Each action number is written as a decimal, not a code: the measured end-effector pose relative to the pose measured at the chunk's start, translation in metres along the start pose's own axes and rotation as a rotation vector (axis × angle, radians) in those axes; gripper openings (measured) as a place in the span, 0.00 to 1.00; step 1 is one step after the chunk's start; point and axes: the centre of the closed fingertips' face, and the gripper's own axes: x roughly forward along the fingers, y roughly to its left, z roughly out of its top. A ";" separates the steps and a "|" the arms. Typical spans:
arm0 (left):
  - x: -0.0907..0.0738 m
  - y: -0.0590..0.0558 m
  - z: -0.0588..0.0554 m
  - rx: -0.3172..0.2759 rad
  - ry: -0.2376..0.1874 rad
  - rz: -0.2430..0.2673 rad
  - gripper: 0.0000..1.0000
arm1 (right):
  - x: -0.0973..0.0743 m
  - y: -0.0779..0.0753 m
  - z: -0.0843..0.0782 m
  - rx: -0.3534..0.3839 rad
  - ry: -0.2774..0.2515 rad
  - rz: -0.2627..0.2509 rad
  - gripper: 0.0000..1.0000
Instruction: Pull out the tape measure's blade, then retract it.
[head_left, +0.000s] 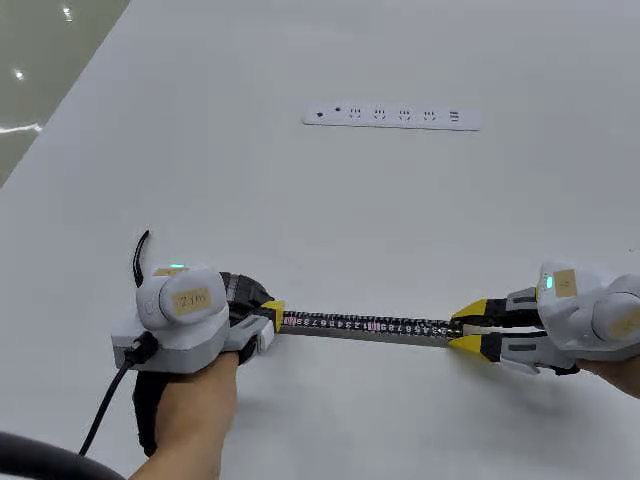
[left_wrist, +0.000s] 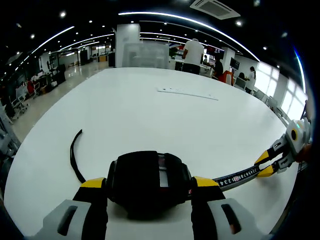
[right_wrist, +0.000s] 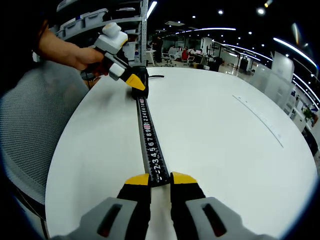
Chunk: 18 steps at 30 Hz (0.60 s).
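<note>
The black tape measure case (left_wrist: 149, 182) sits between the yellow-tipped fingers of my left gripper (left_wrist: 149, 184), which is shut on it; the same case (head_left: 245, 297) lies low on the white table (head_left: 330, 220). Its black blade (head_left: 370, 326) with white numerals runs rightward to my right gripper (head_left: 466, 326), shut on the blade's end. In the right gripper view the blade (right_wrist: 150, 142) stretches from my right gripper (right_wrist: 160, 179) away to the case (right_wrist: 139, 80). A black wrist strap (left_wrist: 75, 155) trails from the case.
A white power strip (head_left: 392, 116) lies flat further back on the table, also seen as a thin power strip (left_wrist: 187, 93). People (left_wrist: 192, 55) stand beyond the table's far edge. A grey mesh chair (right_wrist: 30, 130) is beside the table.
</note>
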 end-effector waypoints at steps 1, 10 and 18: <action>0.000 0.000 0.000 0.000 0.000 -0.001 0.65 | 0.000 0.000 0.000 -0.002 0.001 0.000 0.12; 0.000 0.002 0.000 0.014 -0.024 0.025 0.63 | 0.000 0.001 0.000 0.005 -0.004 0.012 0.12; -0.001 0.003 0.000 0.020 -0.017 0.024 0.61 | 0.000 0.000 0.000 -0.002 0.002 0.011 0.12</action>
